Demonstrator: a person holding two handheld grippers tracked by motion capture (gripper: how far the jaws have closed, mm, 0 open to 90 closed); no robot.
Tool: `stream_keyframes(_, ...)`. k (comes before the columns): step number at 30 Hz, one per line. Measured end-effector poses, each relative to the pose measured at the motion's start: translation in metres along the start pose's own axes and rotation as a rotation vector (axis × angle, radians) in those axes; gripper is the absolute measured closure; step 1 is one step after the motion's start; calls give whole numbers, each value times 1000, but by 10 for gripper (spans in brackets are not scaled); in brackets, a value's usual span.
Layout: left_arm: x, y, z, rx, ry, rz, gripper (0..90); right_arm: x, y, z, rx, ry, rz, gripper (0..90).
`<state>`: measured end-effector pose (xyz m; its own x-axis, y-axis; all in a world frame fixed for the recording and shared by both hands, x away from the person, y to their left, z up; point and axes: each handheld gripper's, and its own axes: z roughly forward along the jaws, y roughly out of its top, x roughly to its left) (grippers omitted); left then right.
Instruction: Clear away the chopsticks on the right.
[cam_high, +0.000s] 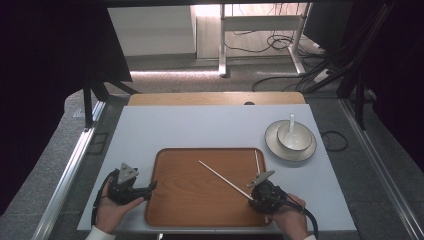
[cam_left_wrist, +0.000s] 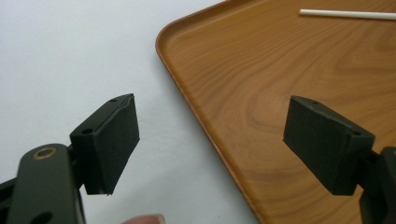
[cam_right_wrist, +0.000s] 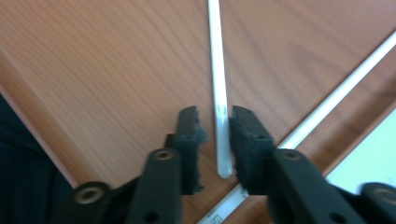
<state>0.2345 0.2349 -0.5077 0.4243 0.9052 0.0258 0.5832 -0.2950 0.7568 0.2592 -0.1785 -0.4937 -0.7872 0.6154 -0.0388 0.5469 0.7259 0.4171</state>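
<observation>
Chopstick (cam_right_wrist: 219, 93), slim, white, glossy, lies between the right hand-held gripper's (cam_right_wrist: 215, 140) parted jaws.

Two chopsticks (cam_high: 223, 179) lie crossed on the tray (cam_high: 180, 200) (bowl (cam_high: 294, 136) behind, right).

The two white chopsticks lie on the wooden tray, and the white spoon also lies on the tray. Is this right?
Not quite. The two white chopsticks do lie on the wooden tray, but the white spoon stands in the bowl on the plate, beside the tray. The high view shows it.
</observation>
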Motion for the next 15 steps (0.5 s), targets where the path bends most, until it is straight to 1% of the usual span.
stream_keyframes(1,0,0,0,0,1,-1,179,0,1,-3,-18,-4,-6,655)
stream_keyframes(3,0,0,0,-1,2,-1,179,2,3,-10,-78,-18,-14,560)
stream_keyframes(4,0,0,0,0,2,-2,179,2,5,-16,-127,-15,-8,511)
stream_keyframes(6,0,0,0,1,2,-1,179,1,10,-23,-178,5,5,441)
stream_keyframes(7,0,0,0,1,4,-1,179,1,12,-24,-189,10,12,425)
stream_keyframes(8,0,0,0,1,4,0,179,1,16,-25,-203,27,13,426)
stream_keyframes(9,0,0,0,1,4,0,179,1,20,-25,-206,40,7,423)
stream_keyframes(10,0,0,0,2,3,0,178,2,23,-24,-208,50,0,438)
stream_keyframes(11,0,0,0,3,3,2,179,2,27,-22,-211,72,-3,446)
stream_keyframes(14,0,0,0,3,3,2,179,4,41,-14,-210,118,-11,506)
stream_keyframes(15,0,0,0,2,3,2,178,5,46,-10,-206,121,-18,531)
